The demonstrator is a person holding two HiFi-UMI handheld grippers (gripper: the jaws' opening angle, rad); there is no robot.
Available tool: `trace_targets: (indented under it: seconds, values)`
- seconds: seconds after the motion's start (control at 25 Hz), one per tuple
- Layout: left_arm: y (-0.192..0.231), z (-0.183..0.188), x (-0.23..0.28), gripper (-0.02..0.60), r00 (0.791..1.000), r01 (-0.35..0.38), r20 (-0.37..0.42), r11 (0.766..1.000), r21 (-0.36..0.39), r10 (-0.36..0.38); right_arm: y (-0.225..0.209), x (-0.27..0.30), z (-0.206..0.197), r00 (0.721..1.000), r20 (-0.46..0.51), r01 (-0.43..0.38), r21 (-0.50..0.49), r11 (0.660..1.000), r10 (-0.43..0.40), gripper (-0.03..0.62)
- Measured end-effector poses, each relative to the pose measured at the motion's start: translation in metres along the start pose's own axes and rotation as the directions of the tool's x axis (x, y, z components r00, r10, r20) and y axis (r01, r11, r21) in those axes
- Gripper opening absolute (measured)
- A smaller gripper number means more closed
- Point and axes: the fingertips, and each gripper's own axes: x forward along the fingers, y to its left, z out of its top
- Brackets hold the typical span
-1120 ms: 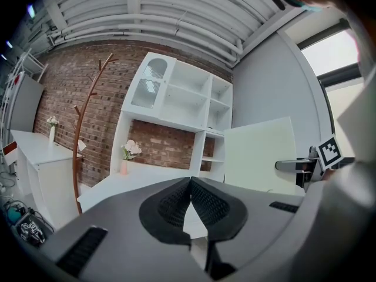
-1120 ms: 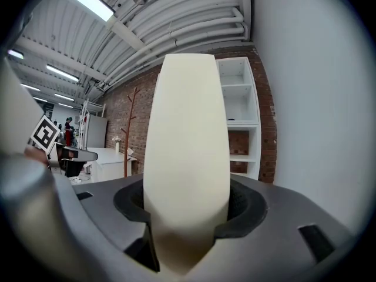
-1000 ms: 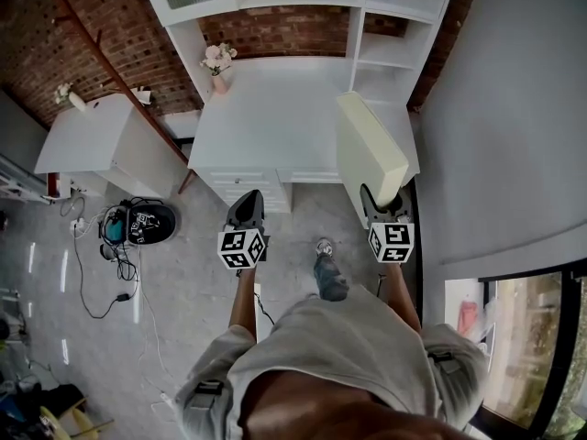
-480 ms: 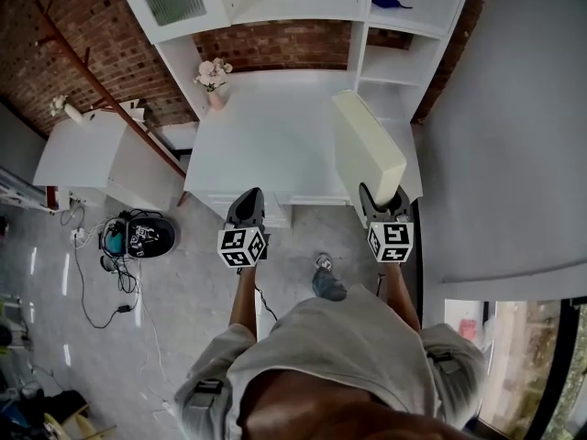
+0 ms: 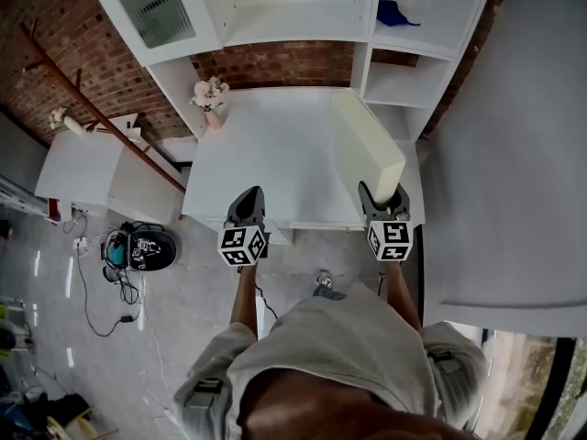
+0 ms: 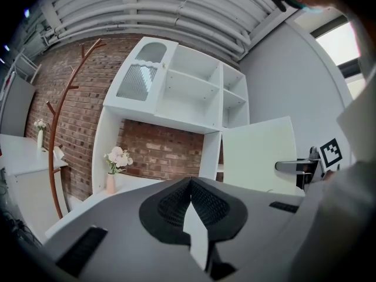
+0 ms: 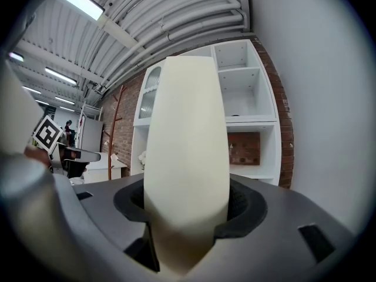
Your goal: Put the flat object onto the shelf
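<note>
Our right gripper (image 5: 380, 193) pinches the slab (image 5: 365, 143), on edge, sticking out ahead of it. Left gripper (image 5: 246, 205) pressed together, empty. Pickup looks done; shelf (image 5: 396, 88) lies ahead, slab not placed yet.

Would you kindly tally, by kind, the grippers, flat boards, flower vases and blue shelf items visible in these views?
Grippers: 2 (left gripper, right gripper)
Cream flat board: 1
Flower vases: 2
Blue object: 1
Total: 6
</note>
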Motion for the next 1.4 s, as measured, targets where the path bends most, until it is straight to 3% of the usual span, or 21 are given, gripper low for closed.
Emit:
trace_targets:
  seconds: [0.52, 1.0, 1.4]
  values:
    - [0.022, 0.008, 0.065, 0.015, 0.999, -0.038, -0.007, 0.999, -0.009, 0.038, -0.023, 0.079, 0.006, 0.999, 0.001, -0.046, -0.003, 0.999, 0.046, 0.279]
    - [0.057, 0.004, 0.058, 0.015, 0.999, -0.044, -0.026, 0.999, -0.016, 0.044, -0.004, 0.095, 0.002, 0.999, -0.022, -0.032, -0.02, 0.999, 0.032, 0.279]
    - [0.1, 0.013, 0.038, 0.015, 0.999, 0.019, -0.03, 1.0, -0.019, -0.02, 0.038, 0.099, 0.044, 1.0, 0.017, 0.027, -0.11, 0.994, -0.025, 0.279]
